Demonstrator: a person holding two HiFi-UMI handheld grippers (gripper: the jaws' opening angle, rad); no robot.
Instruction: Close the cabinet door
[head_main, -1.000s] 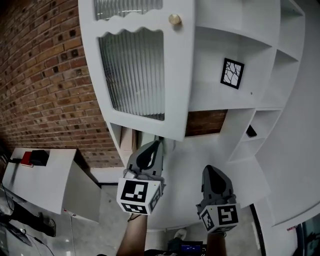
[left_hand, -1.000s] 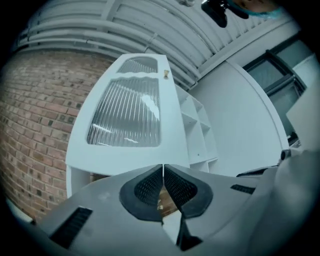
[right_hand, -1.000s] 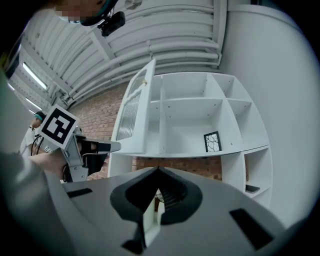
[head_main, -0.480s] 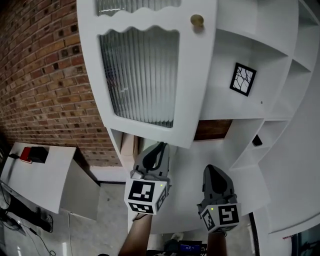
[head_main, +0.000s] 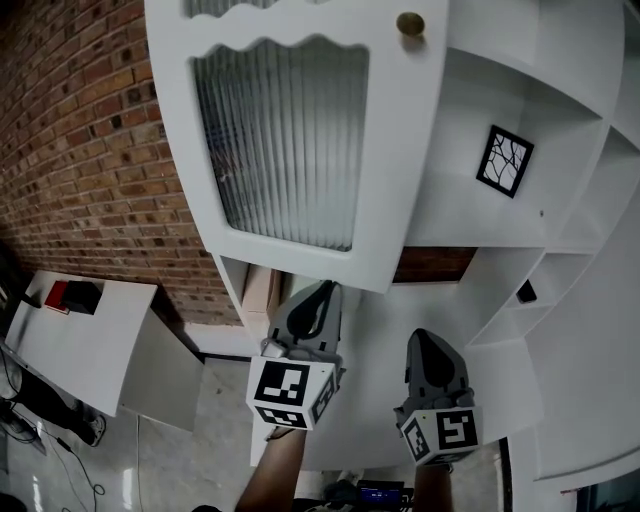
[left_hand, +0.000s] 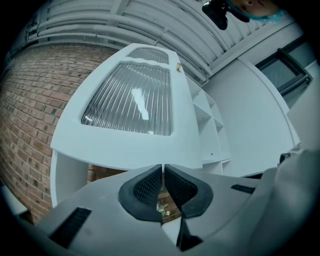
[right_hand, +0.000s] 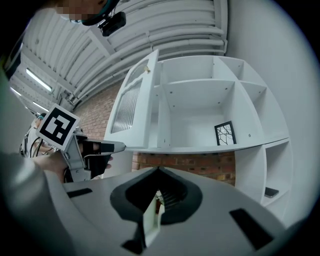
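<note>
The white cabinet door (head_main: 300, 150), a framed panel of ribbed glass with a wavy top edge, fills the upper centre of the head view. It stands swung out from the white open-shelf cabinet (head_main: 560, 70) at the upper right, so the compartment behind it lies exposed, with a small black-framed picture (head_main: 504, 160) leaning against its back wall. The door's round brass knob (head_main: 410, 23) sits near the top edge of the frame, well above both tools.

The left gripper (head_main: 322, 292) points up at the door's lower edge, below centre, with its jaws clenched and nothing between them. Its tip is just under that edge, though no view shows whether it touches. Closed jaws make a blunt tip, which suggests a push on the panel rather than a grasp of the knob. The right gripper (head_main: 425, 340) hangs lower right, clear of the door, jaws likewise pressed together and empty, seemingly just held out of the way. A red brick wall (head_main: 80, 150) runs down the left.
</note>
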